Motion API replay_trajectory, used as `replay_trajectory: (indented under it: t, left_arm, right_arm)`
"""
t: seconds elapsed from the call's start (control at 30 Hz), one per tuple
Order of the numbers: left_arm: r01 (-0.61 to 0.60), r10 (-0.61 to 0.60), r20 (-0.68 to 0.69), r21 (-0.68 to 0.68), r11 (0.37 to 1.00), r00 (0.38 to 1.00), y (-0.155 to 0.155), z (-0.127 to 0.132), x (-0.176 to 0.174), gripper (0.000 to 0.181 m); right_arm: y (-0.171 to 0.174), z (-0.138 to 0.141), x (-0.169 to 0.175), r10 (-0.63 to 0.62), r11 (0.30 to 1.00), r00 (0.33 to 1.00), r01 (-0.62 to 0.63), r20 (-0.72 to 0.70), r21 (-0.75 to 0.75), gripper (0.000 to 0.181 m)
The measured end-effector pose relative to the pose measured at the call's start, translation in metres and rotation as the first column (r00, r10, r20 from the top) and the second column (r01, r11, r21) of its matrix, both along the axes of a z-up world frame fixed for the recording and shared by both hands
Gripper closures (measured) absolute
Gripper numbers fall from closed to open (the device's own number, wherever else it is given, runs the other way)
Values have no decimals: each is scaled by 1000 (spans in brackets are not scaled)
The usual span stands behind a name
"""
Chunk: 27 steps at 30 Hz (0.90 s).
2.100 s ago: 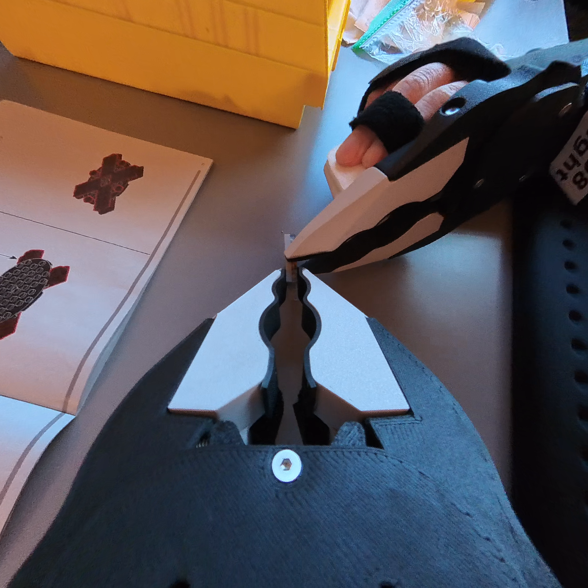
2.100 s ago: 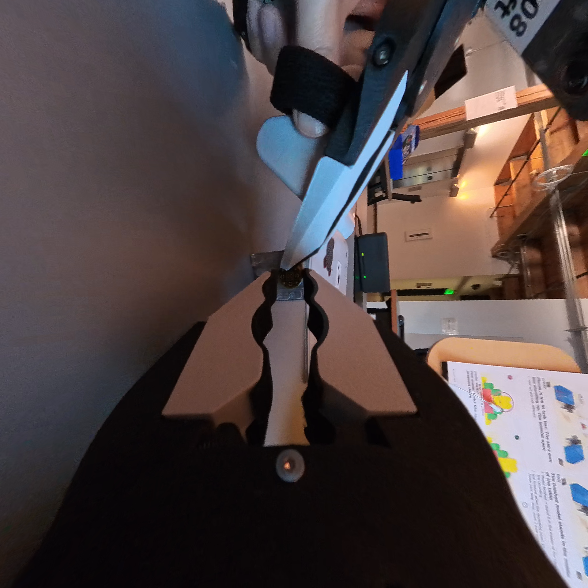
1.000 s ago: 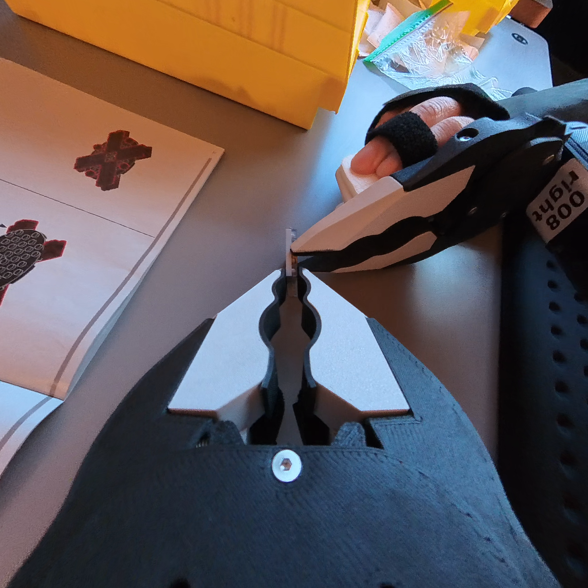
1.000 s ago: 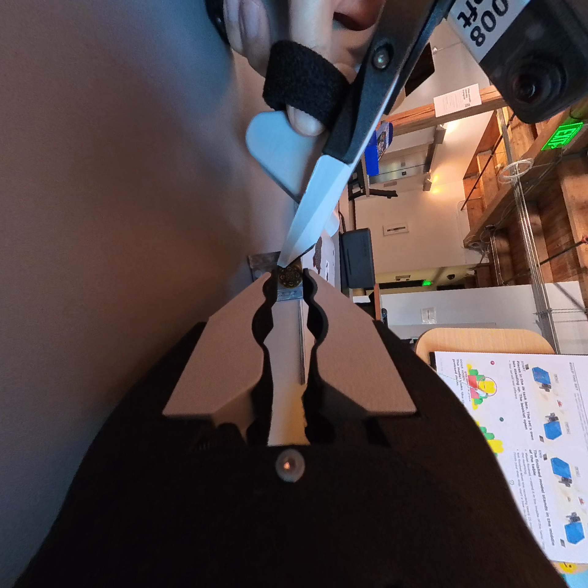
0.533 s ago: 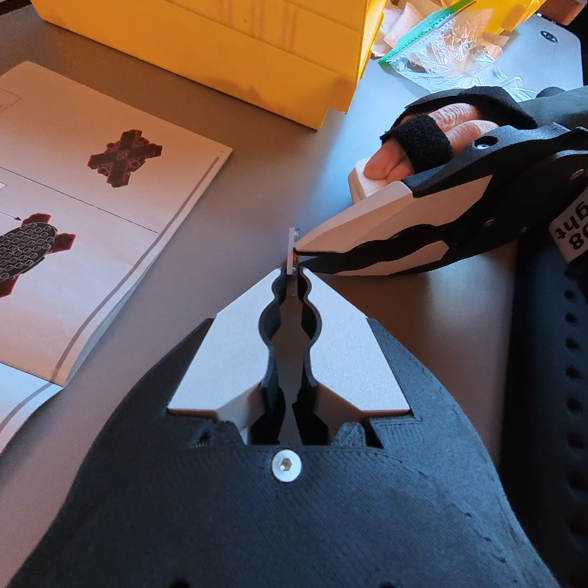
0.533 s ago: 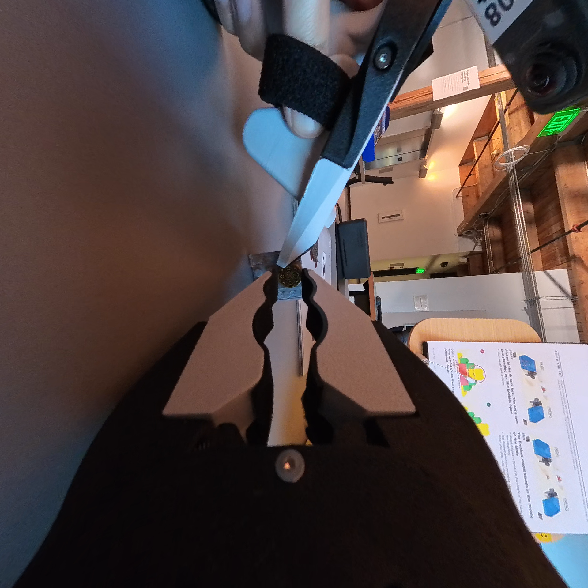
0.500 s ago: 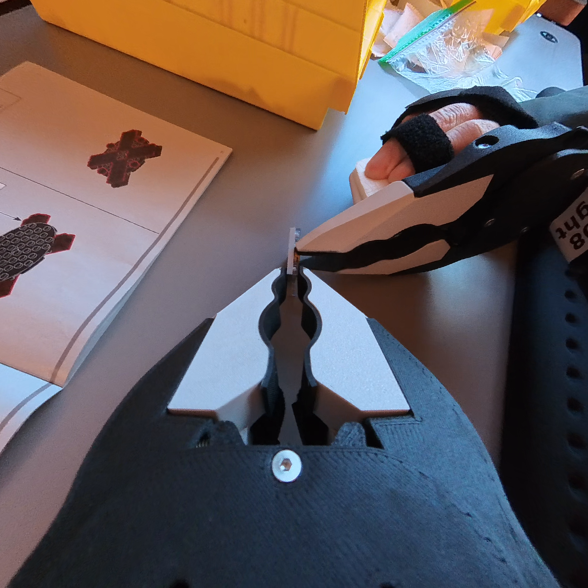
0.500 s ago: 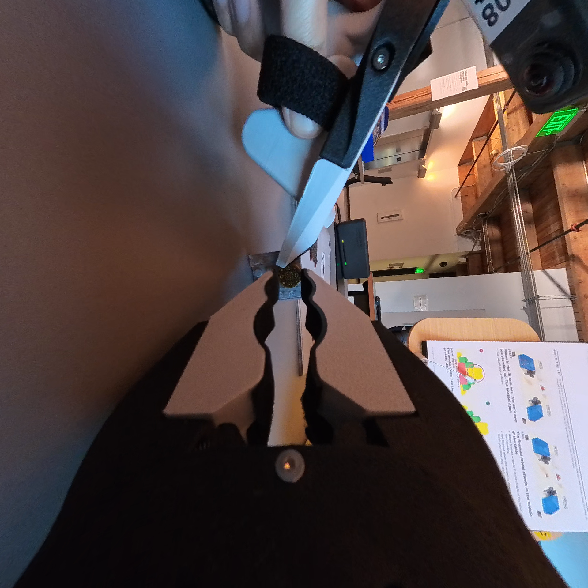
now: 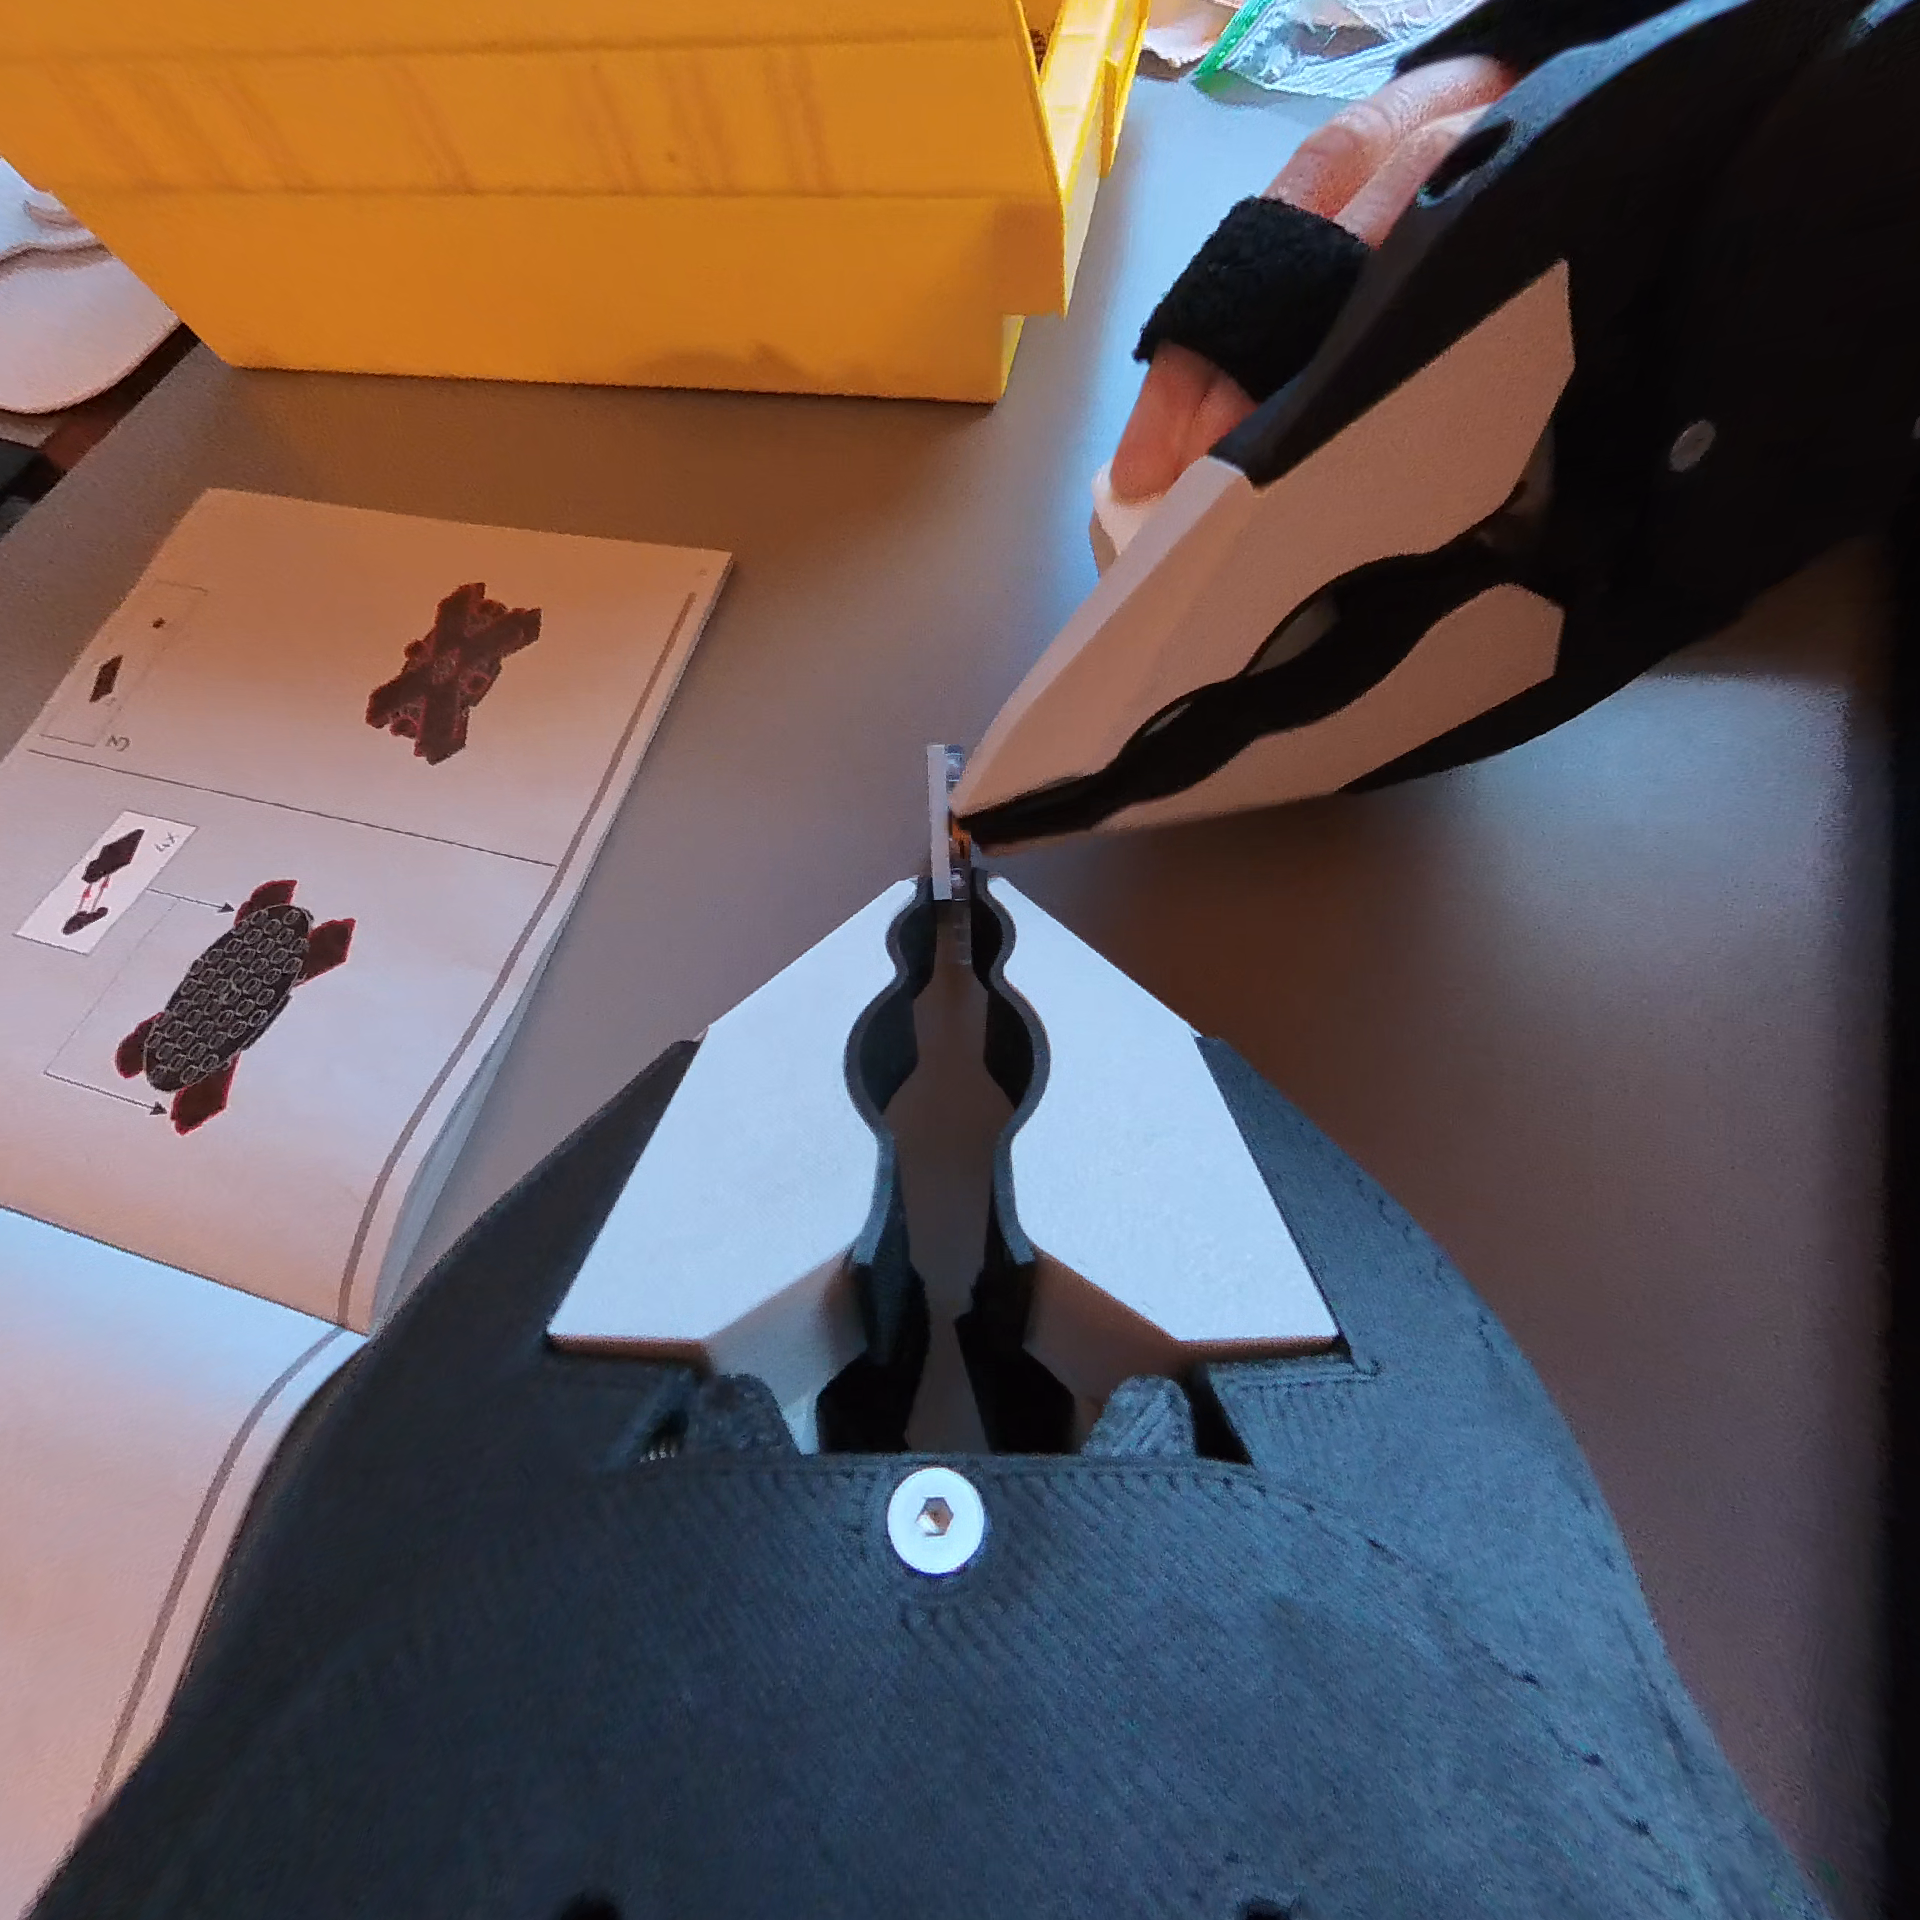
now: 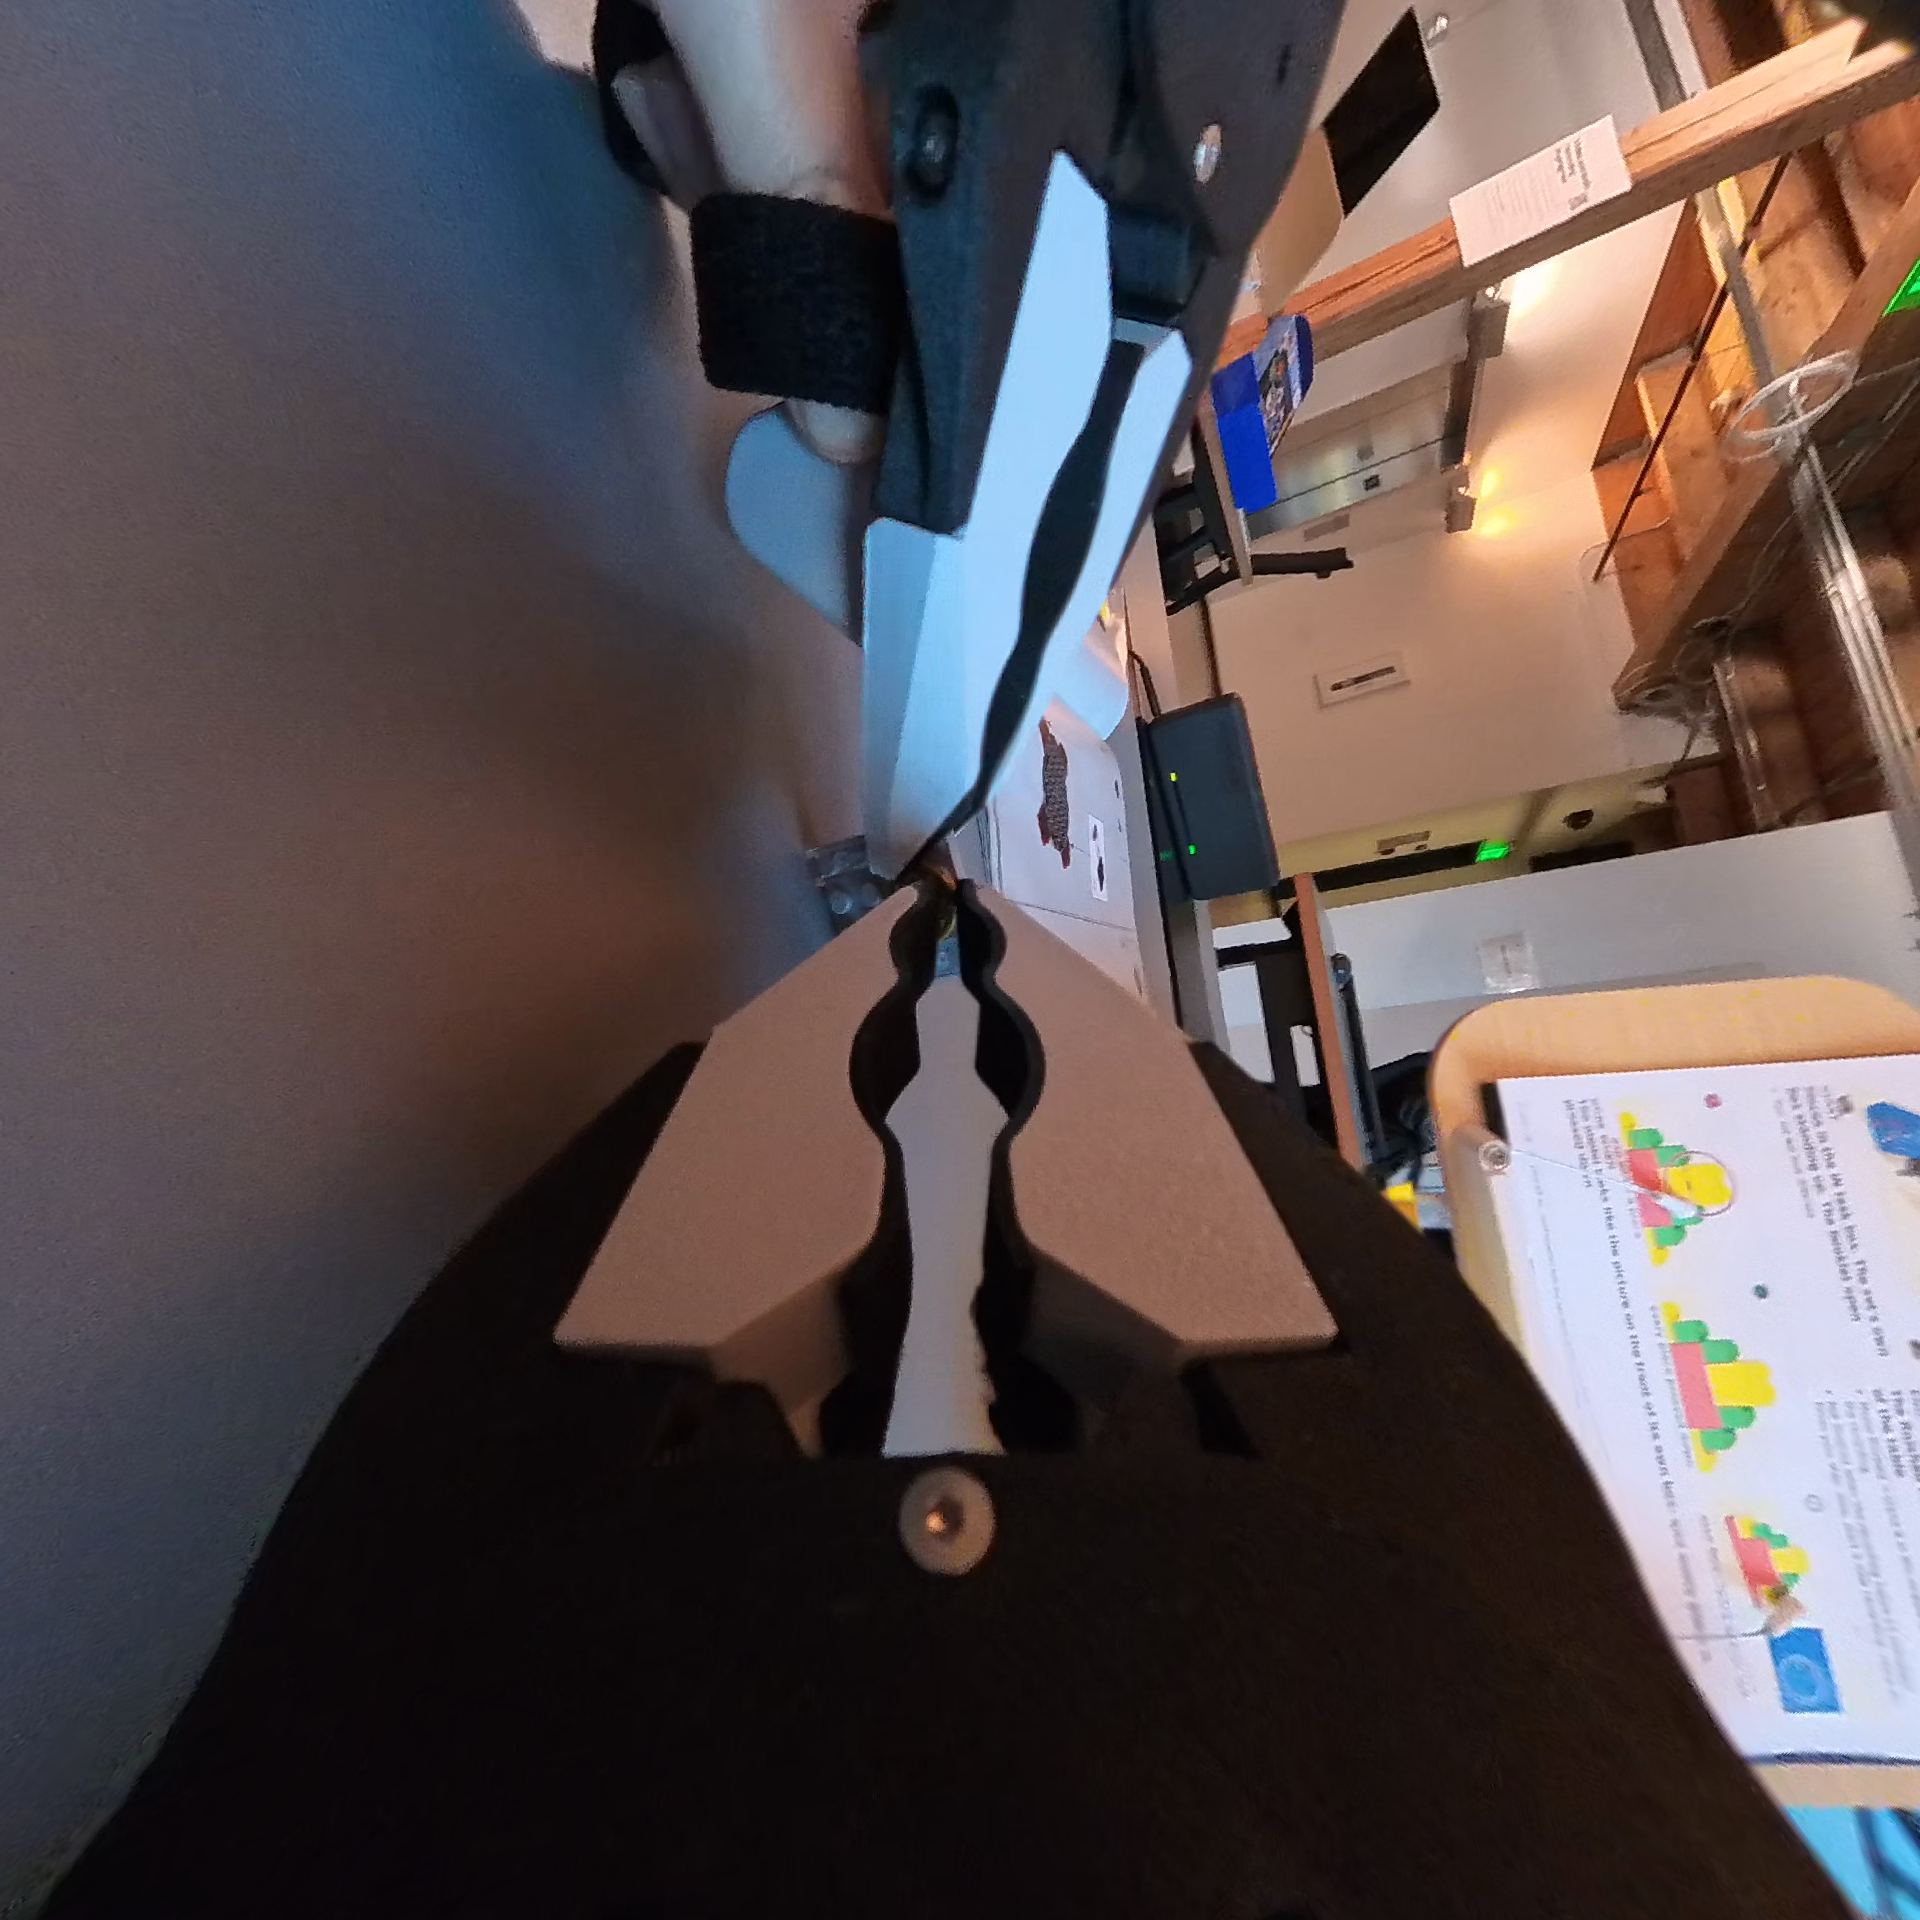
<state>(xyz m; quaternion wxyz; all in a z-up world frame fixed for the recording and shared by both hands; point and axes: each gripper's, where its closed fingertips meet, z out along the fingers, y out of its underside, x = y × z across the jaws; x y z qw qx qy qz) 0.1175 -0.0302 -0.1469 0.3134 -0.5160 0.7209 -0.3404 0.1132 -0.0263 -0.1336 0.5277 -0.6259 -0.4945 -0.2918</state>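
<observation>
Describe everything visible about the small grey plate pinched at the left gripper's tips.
The small grey plate is a thin, flat, plastic-looking piece, pale grey, with small round studs on one face. It stands on edge above the grey table, its lower end clamped between the shut tips of the left gripper. The right gripper meets it from the side, tips closed on a tiny dark, brassy piece against its face. Most of it is hidden.

Left gripper (image 9: 953, 894) pinched thin grey plate (image 9: 941, 821) upright; right gripper (image 9: 966, 816) tips clamped against it, over grey table (image 9: 1403, 1039).
</observation>
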Motion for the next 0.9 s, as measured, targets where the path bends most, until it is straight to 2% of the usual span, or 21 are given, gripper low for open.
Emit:
replay_trajectory:
  t: [0.07, 0.13, 0.23, 0.33, 0.4, 0.43, 0.5, 0.57, 0.63, 0.73, 0.9]
  left_arm:
    - [-3, 3, -3, 3, 1000, 1000, 0, 0, 0, 176]
    - [-6, 6, -6, 11, 1000, 1000, 1, 0, 0, 176]
    - [-11, 11, -10, -25, 1000, 1000, 0, 0, 0, 175]
    - [-19, 18, -12, -65, 998, 1000, 1, 0, 0, 175]
    - [-91, 91, -3, 29, 995, 996, 18, -1, -1, 175]
    - [-107, 107, -3, 23, 994, 994, 23, 0, -2, 176]
    - [-69, 69, -14, -73, 995, 998, 14, 0, -1, 176]
    - [-31, 31, -2, -41, 999, 1000, 8, 0, 0, 175]
    - [-17, 18, 6, -10, 1000, 1000, 7, 0, 0, 176]
    - [-13, 13, -3, -58, 998, 1000, 7, 0, 0, 176]
    - [-5, 5, -2, -58, 998, 1000, 6, 0, 0, 176]
  right_arm:
    - [1, -3, -1, -3, 1000, 999, 2, 34, 6, 173]
    - [2, -3, -1, -14, 1000, 1000, 14, 6, -14, 172]
    - [1, 0, 0, -43, 998, 997, 40, -66, -50, 177]
    - [-1, 0, 1, -54, 998, 997, 52, -61, -44, 180]
    - [-9, -27, -4, -47, 978, 998, 35, -52, -205, 181]
    - [-11, -27, -7, -21, 977, 999, 14, -33, -212, 181]
    - [-10, -23, -7, -7, 987, 1000, 9, 16, -162, 181]
    - [-7, -13, -5, -9, 997, 999, 13, 49, -77, 181]
    - [-7, -3, -4, 3, 1000, 1000, -2, 13, -26, 181]
    - [-1, 8, 4, -37, 999, 997, 37, -74, 10, 173]
    - [3, -3, 5, -51, 995, 978, 32, -204, -96, 166]
